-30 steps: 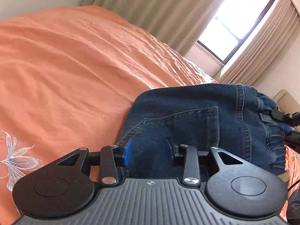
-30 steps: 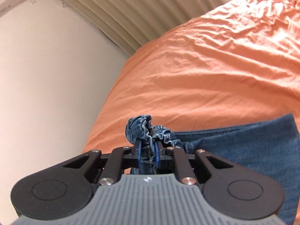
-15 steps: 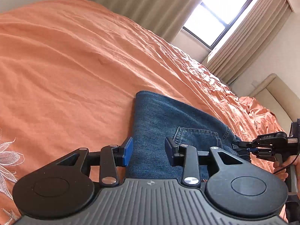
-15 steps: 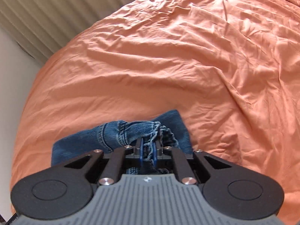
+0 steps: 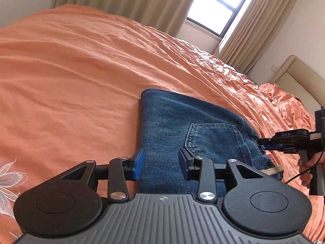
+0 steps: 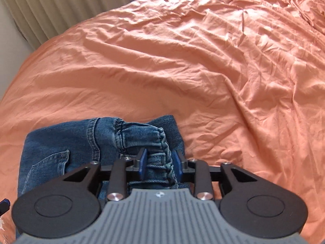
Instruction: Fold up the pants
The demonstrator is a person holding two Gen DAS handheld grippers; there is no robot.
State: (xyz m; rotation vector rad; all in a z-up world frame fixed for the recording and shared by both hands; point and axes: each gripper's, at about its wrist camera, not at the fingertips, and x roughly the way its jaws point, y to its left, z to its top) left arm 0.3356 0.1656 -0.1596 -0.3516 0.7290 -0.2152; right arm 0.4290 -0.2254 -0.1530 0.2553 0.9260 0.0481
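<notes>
Since a second ago the right gripper (image 6: 159, 163) has dropped from holding the bunched waistband up in the air to bed level, and its jaws, clamped then, are now opening, with the denim waistband still lying between the blue pads (image 6: 143, 160) but no longer squeezed. Far left in the left wrist view, a pale embroidered flower (image 5: 9, 178) shows on the orange bedspread (image 5: 71, 85). Just right of it, the left gripper (image 5: 160, 163) hovers over the near left edge of the jeans (image 5: 168, 126), its jaws apart and holding nothing. The jeans lie folded flat on the bed, back pocket (image 5: 213, 140) facing up, the fold edge toward the far side. Further right, the right gripper appears as a black tool at the waistband end, with a person's hand (image 5: 308, 165) on its handle. Beyond are beige curtains (image 5: 121, 2), a bright window (image 5: 217, 6) and a cream headboard (image 5: 294, 73).
</notes>
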